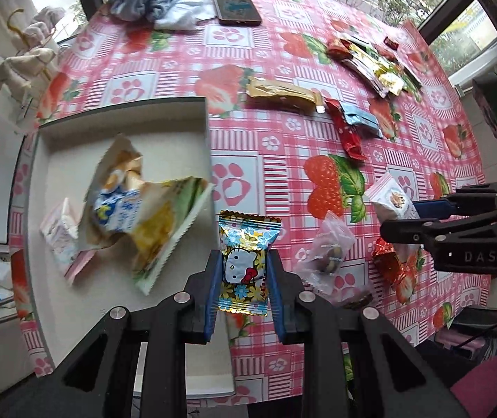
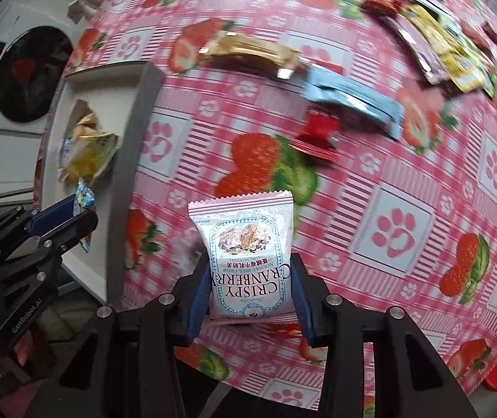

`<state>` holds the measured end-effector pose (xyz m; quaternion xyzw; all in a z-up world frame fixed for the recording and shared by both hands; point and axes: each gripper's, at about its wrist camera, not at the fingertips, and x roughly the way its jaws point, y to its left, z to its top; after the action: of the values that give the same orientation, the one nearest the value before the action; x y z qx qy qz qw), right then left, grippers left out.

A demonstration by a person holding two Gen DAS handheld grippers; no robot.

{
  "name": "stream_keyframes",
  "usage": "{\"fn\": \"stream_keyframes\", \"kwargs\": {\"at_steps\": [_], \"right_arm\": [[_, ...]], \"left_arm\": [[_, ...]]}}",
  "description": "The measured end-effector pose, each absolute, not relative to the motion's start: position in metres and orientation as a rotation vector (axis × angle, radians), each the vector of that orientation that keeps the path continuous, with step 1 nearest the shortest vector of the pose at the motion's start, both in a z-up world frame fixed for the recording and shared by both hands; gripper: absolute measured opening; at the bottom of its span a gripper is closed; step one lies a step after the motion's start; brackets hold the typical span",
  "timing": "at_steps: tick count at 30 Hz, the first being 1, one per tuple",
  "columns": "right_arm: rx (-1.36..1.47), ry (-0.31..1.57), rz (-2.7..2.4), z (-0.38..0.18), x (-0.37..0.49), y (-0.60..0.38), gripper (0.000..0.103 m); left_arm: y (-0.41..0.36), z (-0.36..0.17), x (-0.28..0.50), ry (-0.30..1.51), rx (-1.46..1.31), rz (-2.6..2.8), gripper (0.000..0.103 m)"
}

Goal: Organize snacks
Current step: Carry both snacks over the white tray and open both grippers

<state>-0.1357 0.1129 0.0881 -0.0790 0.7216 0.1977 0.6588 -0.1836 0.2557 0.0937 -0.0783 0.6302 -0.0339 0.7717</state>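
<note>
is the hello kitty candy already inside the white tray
No, the left gripper holds the Hello Kitty candy beside the white tray, outside its wall.

**Both hand-held grippers closed on packets**

The left hand-held gripper (image 1: 243, 278) points forward and slightly down, its blue-padded fingers (image 1: 213, 289) pressed against both sides of a packet (image 1: 245, 264). The right hand-held gripper (image 2: 250, 278) is clamped the same way on a second packet (image 2: 246, 257), held upright between its pads. In the left wrist view the right gripper reaches in from the right edge, fingers pointing left. A bit of the person's left hand (image 2: 22, 348) shows around the left gripper's handle.
</note>
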Motion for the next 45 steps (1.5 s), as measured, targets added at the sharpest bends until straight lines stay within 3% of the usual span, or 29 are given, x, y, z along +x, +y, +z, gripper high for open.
{"fn": "stream_keyframes", "kwargs": {"at_steps": [25, 38, 39, 40, 41, 43, 44, 45], "right_arm": [[-0.405, 1.638, 0.767, 0.078, -0.178, 0.279, 0.044], [-0.475, 1.699, 0.857, 0.055, -0.209, 0.318, 0.045], [-0.478, 1.705, 0.854, 0.052, -0.209, 0.319, 0.045], [-0.48, 1.714, 0.845, 0.05, -0.209, 0.319, 0.048], [-0.478, 1.72, 0.835, 0.049, -0.208, 0.317, 0.06], [-0.458, 1.722, 0.797, 0.049, -0.201, 0.308, 0.083], [-0.446, 1.722, 0.778, 0.05, -0.197, 0.304, 0.092], [-0.425, 1.724, 0.76, 0.051, -0.191, 0.298, 0.094]], "left_arm": [[0.357, 0.082, -0.241, 1.374, -0.321, 0.162, 0.027], [0.375, 0.061, -0.258, 1.44, -0.335, 0.227, 0.028], [0.375, 0.059, -0.258, 1.448, -0.331, 0.237, 0.03], [0.375, 0.057, -0.258, 1.46, -0.323, 0.252, 0.042], [0.376, 0.057, -0.259, 1.465, -0.318, 0.26, 0.063], [0.377, 0.057, -0.26, 1.456, -0.298, 0.302, 0.079], [0.379, 0.058, -0.26, 1.447, -0.3, 0.306, 0.08], [0.38, 0.059, -0.26, 1.446, -0.311, 0.301, 0.08]]}}
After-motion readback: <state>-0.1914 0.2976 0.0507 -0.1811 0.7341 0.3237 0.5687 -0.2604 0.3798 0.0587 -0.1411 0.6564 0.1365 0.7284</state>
